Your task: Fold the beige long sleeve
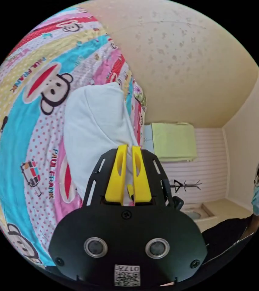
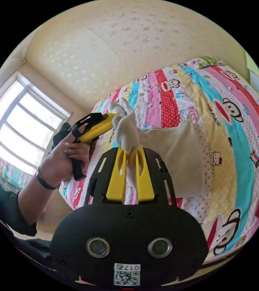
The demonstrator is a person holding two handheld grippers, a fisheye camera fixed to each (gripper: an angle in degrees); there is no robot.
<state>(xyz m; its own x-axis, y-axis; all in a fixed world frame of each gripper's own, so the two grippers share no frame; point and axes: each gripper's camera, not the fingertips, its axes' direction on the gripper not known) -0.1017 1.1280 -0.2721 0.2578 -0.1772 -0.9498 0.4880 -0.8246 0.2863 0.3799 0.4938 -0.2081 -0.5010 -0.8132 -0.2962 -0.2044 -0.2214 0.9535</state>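
Left gripper view: your left gripper (image 1: 129,148) has its two yellow jaws pressed nearly together, pinching a fold of the beige long sleeve (image 1: 96,133). The cloth runs up from the jaw tips and spreads over the cartoon-print bedsheet (image 1: 29,127), bunched and rounded at its far end, near the bed edge that borders the pale wall. Past that edge a light green cabinet (image 1: 173,141) stands against a striped wall, with a dark coat rack (image 1: 185,185) in front of the stripes. A person in a dark top (image 1: 226,236) shows at this picture's right rim. Right gripper view: your right gripper (image 2: 131,151) is also closed on the beige long sleeve, a twisted strip of cloth passing down between the two yellow jaws and bulging out above their tips. From there the garment stretches two ways: a flat panel lies on the bedsheet (image 2: 226,127) toward the middle of the bed, and a knotted end reaches across to your left gripper (image 2: 112,116), held in your hand (image 2: 67,154) near the bed edge, its yellow jaw touching that cloth. A bright window (image 2: 23,127) sits behind the hand; a dark band circles the wrist.
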